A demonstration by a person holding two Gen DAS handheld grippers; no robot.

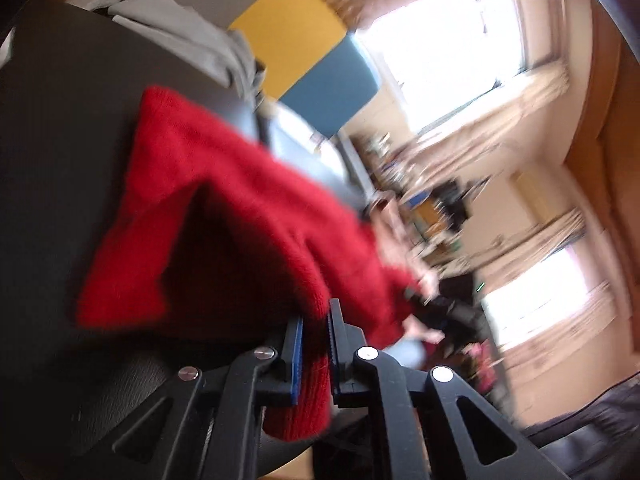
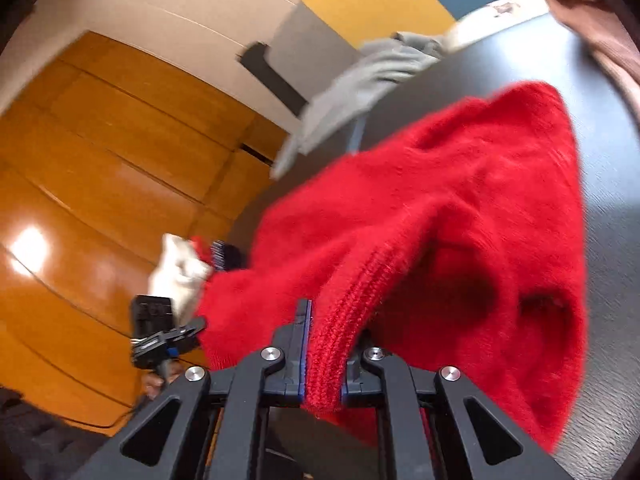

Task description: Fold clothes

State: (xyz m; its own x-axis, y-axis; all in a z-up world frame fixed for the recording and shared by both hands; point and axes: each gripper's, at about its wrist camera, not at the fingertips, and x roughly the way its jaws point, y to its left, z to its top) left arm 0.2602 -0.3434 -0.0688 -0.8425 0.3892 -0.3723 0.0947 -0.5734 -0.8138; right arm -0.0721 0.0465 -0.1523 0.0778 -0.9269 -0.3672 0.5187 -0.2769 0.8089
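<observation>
A fuzzy red sweater point(image 1: 224, 208) is held up between both grippers over a dark table point(image 1: 60, 152). My left gripper point(image 1: 314, 324) is shut on the sweater's ribbed hem, which hangs down between its blue pads. My right gripper point(image 2: 332, 332) is shut on another part of the ribbed hem of the red sweater point(image 2: 460, 216). The far end of the sweater still rests on the dark table point(image 2: 612, 184). In the right wrist view the left gripper point(image 2: 224, 256) shows at the sweater's other edge, in a white-gloved hand.
A grey garment point(image 1: 188, 36) lies at the table's far edge; it also shows in the right wrist view point(image 2: 360, 84). A brown garment point(image 2: 592, 24) lies at the table's top right. A wooden floor point(image 2: 100, 168) lies beyond the table. Bright windows point(image 1: 448, 48) and room clutter stand behind.
</observation>
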